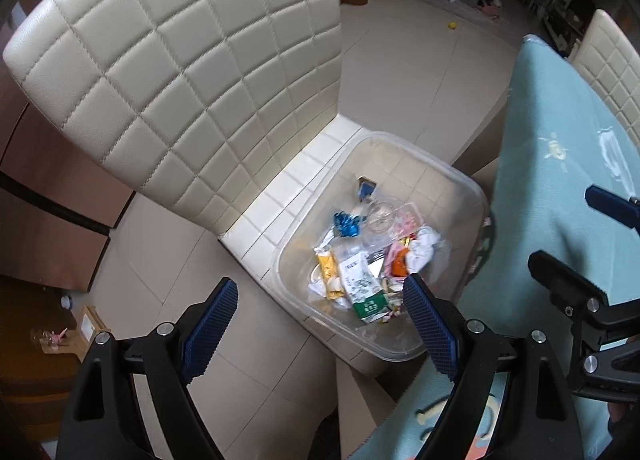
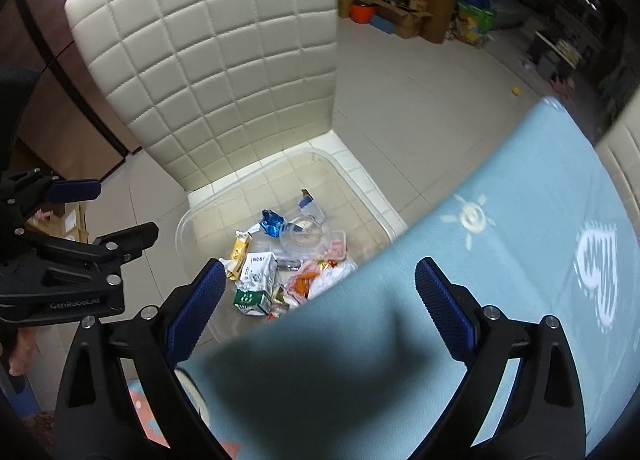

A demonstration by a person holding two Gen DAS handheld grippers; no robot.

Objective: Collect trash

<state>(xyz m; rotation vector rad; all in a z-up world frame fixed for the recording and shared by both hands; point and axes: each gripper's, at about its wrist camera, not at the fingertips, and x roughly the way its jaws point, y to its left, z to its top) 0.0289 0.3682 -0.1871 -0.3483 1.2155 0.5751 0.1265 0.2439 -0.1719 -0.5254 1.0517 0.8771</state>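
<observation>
On the chair seat, the clear bin holds the trash; both left tongs and right tongs gape empty. Bumping its rim could tip it off.

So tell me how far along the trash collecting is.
Done: a heap of wrappers and a green-and-white carton already lies in the clear bin on the white chair. In hand: nothing; the left claw and right claw are both open and empty. Left: no trash shows on the visible blue tablecloth.
</observation>
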